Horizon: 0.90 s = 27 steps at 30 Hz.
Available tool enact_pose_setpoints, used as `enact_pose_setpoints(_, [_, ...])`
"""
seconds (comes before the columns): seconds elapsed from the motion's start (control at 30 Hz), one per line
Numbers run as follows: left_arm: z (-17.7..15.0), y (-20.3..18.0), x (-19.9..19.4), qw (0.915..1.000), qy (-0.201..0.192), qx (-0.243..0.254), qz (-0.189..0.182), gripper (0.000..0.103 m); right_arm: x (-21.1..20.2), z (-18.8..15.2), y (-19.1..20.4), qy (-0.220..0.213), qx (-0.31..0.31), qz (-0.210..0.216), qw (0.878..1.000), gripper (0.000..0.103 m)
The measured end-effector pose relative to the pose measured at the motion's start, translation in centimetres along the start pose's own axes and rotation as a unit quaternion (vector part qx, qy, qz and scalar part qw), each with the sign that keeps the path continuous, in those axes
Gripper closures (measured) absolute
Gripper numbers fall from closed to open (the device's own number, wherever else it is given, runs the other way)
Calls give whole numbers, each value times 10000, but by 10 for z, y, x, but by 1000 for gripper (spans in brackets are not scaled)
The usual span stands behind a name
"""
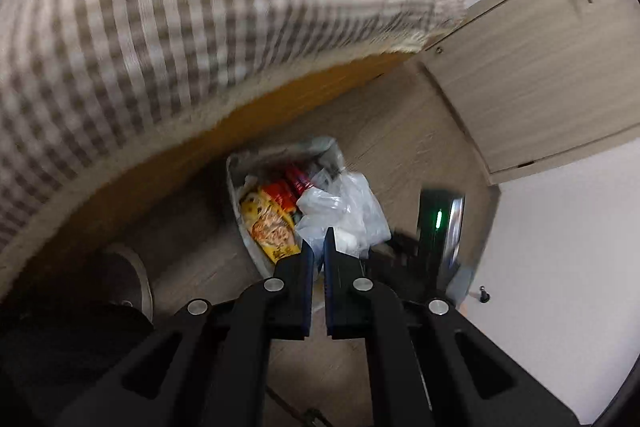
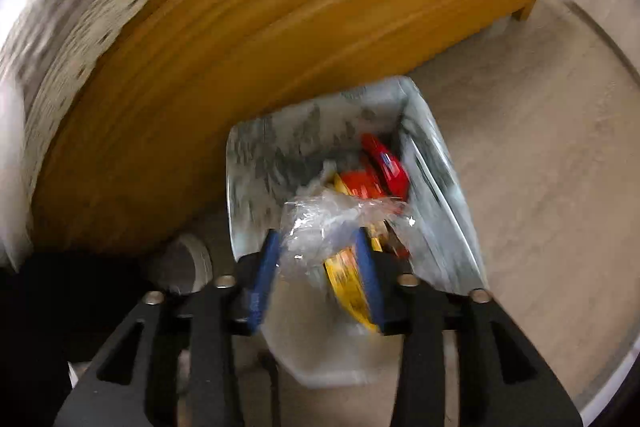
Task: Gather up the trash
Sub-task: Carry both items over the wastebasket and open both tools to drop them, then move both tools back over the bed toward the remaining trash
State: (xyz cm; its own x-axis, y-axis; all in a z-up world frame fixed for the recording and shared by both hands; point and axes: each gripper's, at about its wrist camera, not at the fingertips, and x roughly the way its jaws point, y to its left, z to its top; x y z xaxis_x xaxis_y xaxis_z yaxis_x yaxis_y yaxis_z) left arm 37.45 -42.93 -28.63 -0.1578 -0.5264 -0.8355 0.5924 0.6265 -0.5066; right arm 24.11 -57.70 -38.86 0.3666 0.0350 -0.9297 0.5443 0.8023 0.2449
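Observation:
A pale trash bag (image 1: 320,145) (image 2: 280,147) stands open on the wood floor beside the bed. Inside lie a yellow snack wrapper (image 1: 272,227) (image 2: 348,283), red packaging (image 1: 296,181) (image 2: 384,163) and crumpled clear plastic (image 1: 348,207) (image 2: 320,219). My left gripper (image 1: 319,243) hovers over the bag's near rim, shut, with nothing visible between its tips. My right gripper (image 2: 318,241) points down into the bag's mouth, open. The clear plastic lies loosely between its blue pads (image 2: 270,259), and the right pad stands apart from it.
The bed's wooden side board (image 2: 240,47) and checked cover (image 1: 160,27) run close behind the bag. A shoe (image 1: 128,275) (image 2: 188,259) and a dark trouser leg (image 1: 60,347) are at its left. A dark device with a green light (image 1: 440,223) is right of it, a door (image 1: 540,87) beyond.

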Motion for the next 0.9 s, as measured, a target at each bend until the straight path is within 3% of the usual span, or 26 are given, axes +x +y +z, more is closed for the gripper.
enact_pose_setpoints(0.03, [2,3,7,9999,66,-30,97,101,6,6,-4,-23,24,44,10000,37])
enact_pose_setpoints(0.13, [7,2,39,9975,501,49,498,101,21,31,-17,50,202,-204,9996,36])
enact_pose_setpoints(0.23, [0,1,61,9920,883,349,832,101,-1,35,-39,-326,550,-36,9979,36])
enact_pose_setpoints(0.43, [-14,-25,125,9657,1702,1216,1540,101,-58,-4,-86,-879,992,-180,9910,36])
enact_pose_setpoints(0.57, [-15,-45,150,9586,1870,1514,1523,101,-81,-34,-111,-944,1337,-232,9862,36])
enact_pose_setpoints(0.63, [-20,-52,166,9531,1971,1684,1560,91,-89,-47,-117,-904,1437,-325,9849,36])
enact_pose_setpoints(0.67, [-24,-52,178,9484,2064,1739,1666,60,-89,-49,-118,-897,1444,-368,9848,36])
enact_pose_setpoints(0.7, [-28,-52,181,9431,2144,1785,1807,46,-91,-53,-120,-895,1445,-422,9845,36])
enact_pose_setpoints(0.83, [-42,-46,188,9277,2345,1930,2170,46,-92,-56,-116,-838,1448,-466,9848,36])
enact_pose_setpoints(0.9, [-42,-37,182,9279,2418,1679,2287,45,-93,-55,-114,-815,1432,-472,9852,36])
